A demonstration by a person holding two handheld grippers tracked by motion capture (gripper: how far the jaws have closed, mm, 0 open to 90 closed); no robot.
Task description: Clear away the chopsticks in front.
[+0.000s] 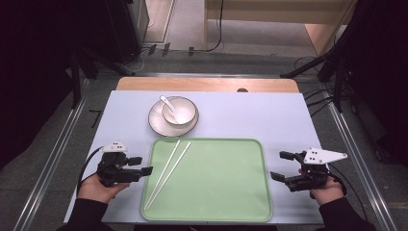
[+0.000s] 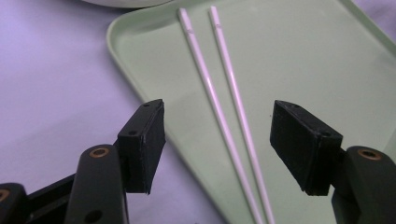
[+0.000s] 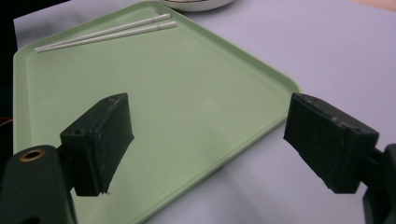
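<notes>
we note: green tray [image 1: 226, 192], smooth matte plastic, rounded corners, raised rim, on pale lilac worktop [image 1: 269, 115]. inside tray, left part: two white chopsticks [image 1: 168, 172], thin, glossy, lying side by side, slightly splayed. behind tray: round white bowl [image 1: 184, 113] on white plate [image 1: 156, 124], white spoon [image 1: 169, 106] in bowl. left gripper [image 1: 143, 165], jaws apart, nothing between pads, just beside tray's left rim. right gripper [image 1: 280, 166], jaws wide apart, empty, beside tray's right rim.
</notes>
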